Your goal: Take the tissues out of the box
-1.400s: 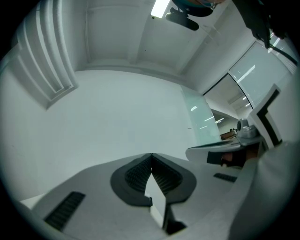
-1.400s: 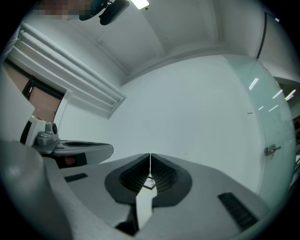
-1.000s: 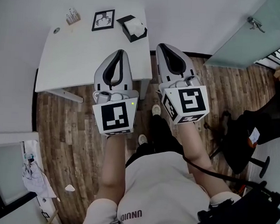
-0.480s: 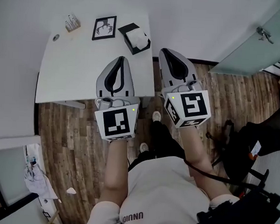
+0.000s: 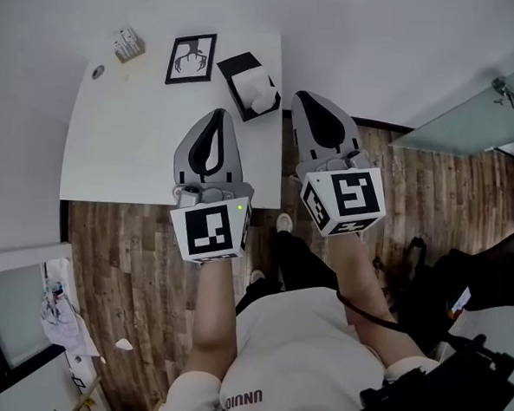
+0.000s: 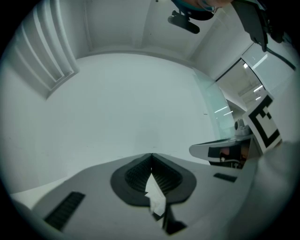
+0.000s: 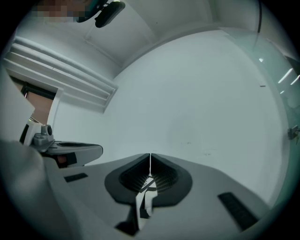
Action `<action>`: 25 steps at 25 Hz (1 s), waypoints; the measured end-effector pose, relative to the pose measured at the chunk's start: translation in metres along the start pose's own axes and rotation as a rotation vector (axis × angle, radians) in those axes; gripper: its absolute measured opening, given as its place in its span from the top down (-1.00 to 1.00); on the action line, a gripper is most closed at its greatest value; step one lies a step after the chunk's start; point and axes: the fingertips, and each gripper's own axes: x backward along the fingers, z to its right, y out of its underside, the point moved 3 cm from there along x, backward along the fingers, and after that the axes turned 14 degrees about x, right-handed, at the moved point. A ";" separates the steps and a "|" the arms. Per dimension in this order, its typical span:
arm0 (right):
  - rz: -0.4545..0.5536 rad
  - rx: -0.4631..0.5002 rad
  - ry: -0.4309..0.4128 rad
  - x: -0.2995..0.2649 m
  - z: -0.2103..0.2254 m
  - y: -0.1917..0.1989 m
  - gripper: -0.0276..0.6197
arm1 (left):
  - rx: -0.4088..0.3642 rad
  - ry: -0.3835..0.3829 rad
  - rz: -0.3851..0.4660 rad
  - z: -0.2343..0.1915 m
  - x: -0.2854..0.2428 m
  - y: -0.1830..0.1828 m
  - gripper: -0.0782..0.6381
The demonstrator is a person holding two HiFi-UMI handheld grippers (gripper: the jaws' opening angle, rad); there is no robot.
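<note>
A black tissue box [image 5: 239, 75] with white tissue [image 5: 262, 88] sticking out of its top stands at the far right corner of the white table [image 5: 130, 149]. My left gripper [image 5: 217, 113] hangs over the table's near right part, short of the box, its jaws shut and empty. My right gripper [image 5: 302, 95] is just right of the box, beyond the table's edge, also shut on nothing. In the left gripper view the jaws [image 6: 151, 155] meet against a bare white wall. The right gripper view shows the same closed seam [image 7: 150, 154].
A framed black-and-white picture [image 5: 190, 59], a small block-like item [image 5: 125, 42] and a small round object [image 5: 97, 71] lie at the table's back. Wood floor [image 5: 141, 254] lies below. A glass door [image 5: 489, 110] stands at right, with dark gear [image 5: 488, 266] beside it.
The table and tissue box have slid closer to both grippers in the head view. The left gripper now reaches farther over the table. Both jaws stay shut.
</note>
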 end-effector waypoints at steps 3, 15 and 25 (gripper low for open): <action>-0.007 -0.010 -0.024 -0.016 0.010 0.007 0.85 | 0.001 -0.028 -0.006 -0.001 -0.017 0.003 0.74; 0.017 -0.028 -0.117 -0.067 0.046 0.016 0.85 | -0.095 -0.112 -0.057 -0.008 -0.070 0.018 0.74; 0.015 -0.044 -0.122 -0.082 0.053 0.023 0.85 | -0.068 -0.142 -0.106 -0.026 -0.080 0.037 0.74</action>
